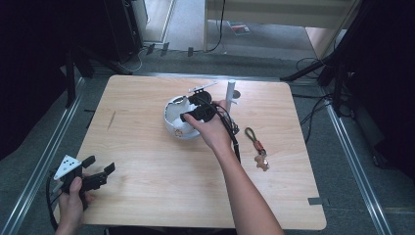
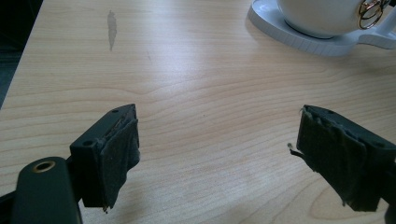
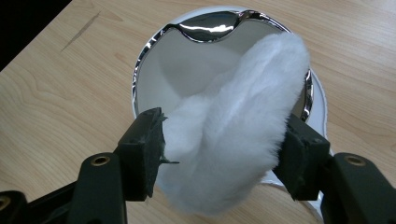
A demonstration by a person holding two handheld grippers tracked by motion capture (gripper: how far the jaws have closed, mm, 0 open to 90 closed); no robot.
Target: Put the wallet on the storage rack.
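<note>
Right gripper (image 3: 219,154) clamps white fluffy pad (image 3: 233,140) over white cup (image 3: 154,79) at table centre. Should keep squeeze gentle, push pad down inside cup, avoid spoon (image 3: 210,25) on rim. Left gripper (image 2: 215,154) wide apart, idle near table (image 1: 147,171) corner.

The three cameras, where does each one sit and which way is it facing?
High view: above the person's side, facing forward and down on the table; both forearms, left gripper, right gripper at the cup.
Left gripper view: on the left gripper, facing across bare wood toward the cup; jaws apart.
Right gripper view: on the right gripper, facing down into the cup; jaws clamp a white pad.
Shared: the cup.
</note>
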